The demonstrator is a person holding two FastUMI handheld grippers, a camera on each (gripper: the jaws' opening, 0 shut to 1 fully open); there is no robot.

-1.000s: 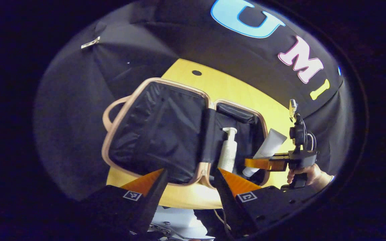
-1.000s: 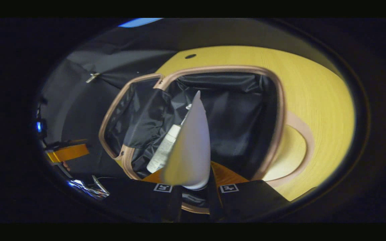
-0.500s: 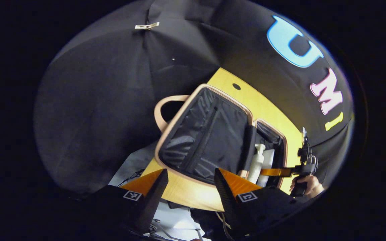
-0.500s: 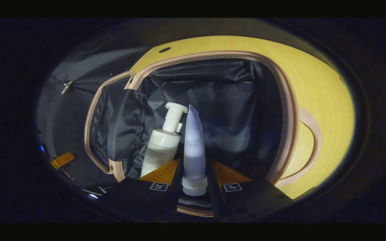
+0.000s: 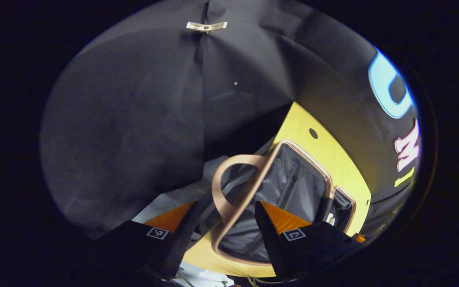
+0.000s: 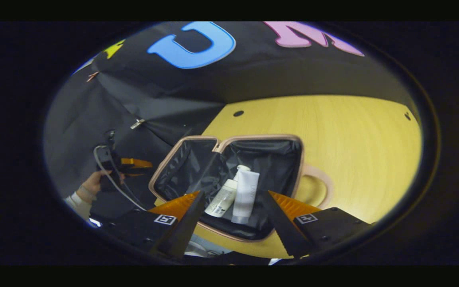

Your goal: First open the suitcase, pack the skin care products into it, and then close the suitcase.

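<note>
1. Lying open on the yellow tabletop (image 6: 357, 135), the suitcase (image 6: 298, 159) shows its black lining, both halves spread flat ahead of the right gripper (image 6: 232, 217).
2. Right gripper: fingers spread wide with nothing between them, held above the near edge of the suitcase.
3. Two skin care products lie side by side in the half straight ahead of it: a white pump bottle (image 6: 224, 199) and a white tube (image 6: 245, 196), touching or nearly so, the tube on the right.
4. Left gripper (image 5: 223, 221): fingers also wide apart and holding nothing; the suitcase's tan handle (image 5: 223, 187) loops just ahead, between the fingers, though I cannot tell whether it touches either one.
5. Farther off to the left in the right gripper view, a hand (image 6: 94, 184) with a pale sleeve holds the left gripper beside the suitcase's other half.
</note>
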